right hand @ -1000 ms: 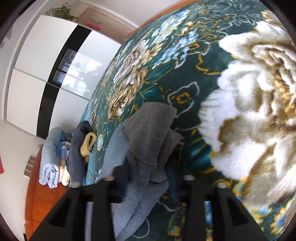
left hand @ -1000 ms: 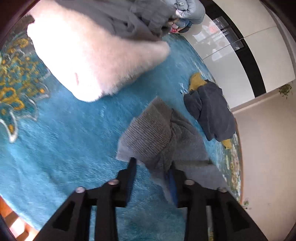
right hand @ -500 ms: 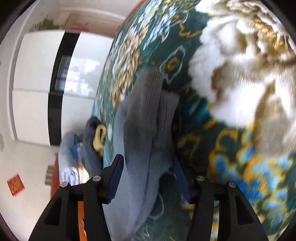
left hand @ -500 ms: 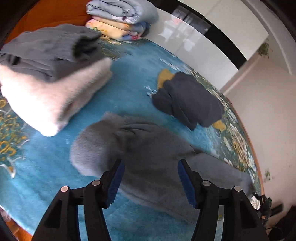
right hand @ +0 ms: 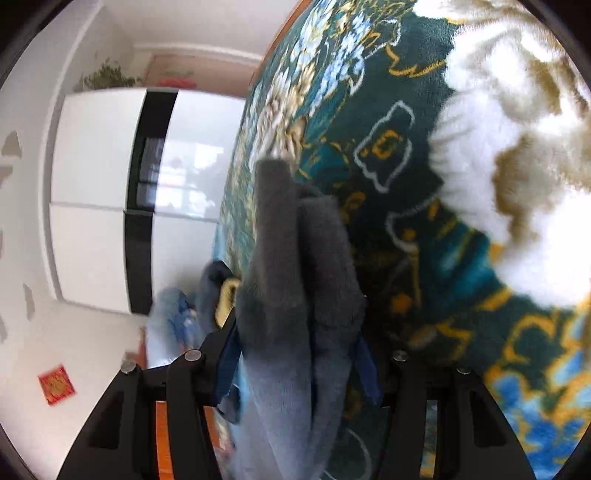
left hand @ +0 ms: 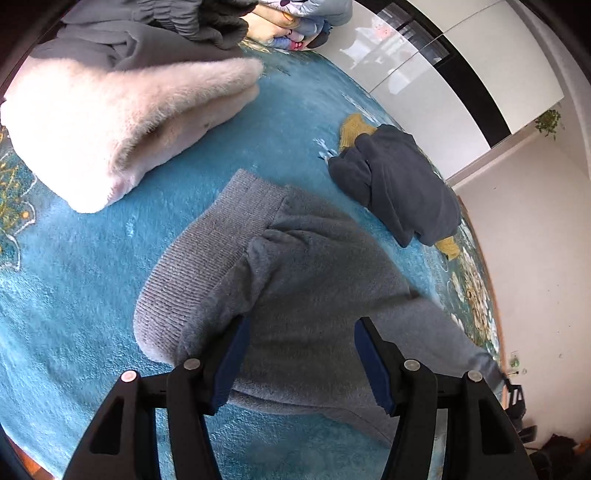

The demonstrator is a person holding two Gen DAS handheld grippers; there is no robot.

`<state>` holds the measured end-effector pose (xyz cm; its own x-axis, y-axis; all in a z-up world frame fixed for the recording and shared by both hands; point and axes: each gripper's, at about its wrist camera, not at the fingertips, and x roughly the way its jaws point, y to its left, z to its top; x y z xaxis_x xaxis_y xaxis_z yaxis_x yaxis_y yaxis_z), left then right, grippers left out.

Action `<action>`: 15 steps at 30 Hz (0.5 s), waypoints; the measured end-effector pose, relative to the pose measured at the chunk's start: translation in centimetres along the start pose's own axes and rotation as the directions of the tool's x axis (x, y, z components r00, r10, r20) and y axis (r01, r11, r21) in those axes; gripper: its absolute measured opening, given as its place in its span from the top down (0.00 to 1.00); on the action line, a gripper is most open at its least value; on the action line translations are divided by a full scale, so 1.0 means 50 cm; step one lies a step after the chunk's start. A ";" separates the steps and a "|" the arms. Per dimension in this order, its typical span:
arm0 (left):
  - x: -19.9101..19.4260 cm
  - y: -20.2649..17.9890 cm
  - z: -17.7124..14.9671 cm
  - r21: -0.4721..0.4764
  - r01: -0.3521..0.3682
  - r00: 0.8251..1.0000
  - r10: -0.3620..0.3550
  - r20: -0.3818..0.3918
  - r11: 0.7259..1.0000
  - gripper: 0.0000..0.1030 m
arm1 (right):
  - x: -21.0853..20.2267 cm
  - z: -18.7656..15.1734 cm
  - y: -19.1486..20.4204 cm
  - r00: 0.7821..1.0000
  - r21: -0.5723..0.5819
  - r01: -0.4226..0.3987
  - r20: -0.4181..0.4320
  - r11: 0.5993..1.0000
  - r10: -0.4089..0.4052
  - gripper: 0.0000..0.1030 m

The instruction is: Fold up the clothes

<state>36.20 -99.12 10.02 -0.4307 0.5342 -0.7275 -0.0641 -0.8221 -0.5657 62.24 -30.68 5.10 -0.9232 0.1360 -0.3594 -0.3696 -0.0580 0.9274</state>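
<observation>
- The left gripper [left hand: 301,360] hangs over the blanket [left hand: 74,295] with its blue-padded fingers [left hand: 231,354] spread wide apart; nothing sits pinched between them, and grey cloth shows through the gap.
- The grey sweatpants [left hand: 295,266] lie on the blanket's plain teal part, the ribbed waistband [left hand: 207,266] turned toward the pink pile and one leg running off toward the blanket's far right edge.
- The folded pink fleece [left hand: 110,125] rests well apart from the waistband, near the blanket's upper left edge, with a folded grey garment [left hand: 147,33] stacked on top of it.
- A dark navy garment [left hand: 399,181] lies crumpled just beyond the sweatpants, near them but not touching; yellow cloth [left hand: 354,127] pokes out from under it at both ends.
- Folded bedding [left hand: 295,22] sits at the blanket's far edge, against the glossy white wardrobe [left hand: 424,92].
- In the right wrist view, the right gripper [right hand: 301,354] has a thick bunch of the same sweatpants [right hand: 295,280] between its fingers [right hand: 227,354]; the pads sit against the cloth on both sides, so it looks pinched, with the folded end standing up past the fingertips.
- Behind that bunch spreads the blanket's flowered part [right hand: 461,221], dark green with white, gold and blue blooms.
- Left of the cloth the navy garment [right hand: 212,291] and a bit of yellow are visible, blurred.
</observation>
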 end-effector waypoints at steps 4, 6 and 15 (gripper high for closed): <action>0.006 -0.006 0.002 0.018 -0.017 1.000 0.017 -0.006 1.000 0.38 | -0.021 -0.004 0.012 0.994 -0.030 -0.094 0.045 0.995 0.095 0.44; 0.008 -0.008 0.003 0.022 -0.024 1.000 0.024 -0.008 0.999 0.38 | -0.038 -0.010 0.027 0.993 -0.092 -0.099 0.058 0.991 0.104 0.44; 0.009 -0.014 0.001 0.029 -0.039 0.999 0.039 -0.011 0.999 0.38 | -0.041 0.026 -0.009 0.998 -0.034 0.037 0.051 0.999 -0.035 0.43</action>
<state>36.00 -98.34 10.11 -0.4232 0.5037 -0.7531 -0.0739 -0.8476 -0.5254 64.44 -29.66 5.58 -0.9030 0.1883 -0.3863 -0.4071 -0.0867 0.9093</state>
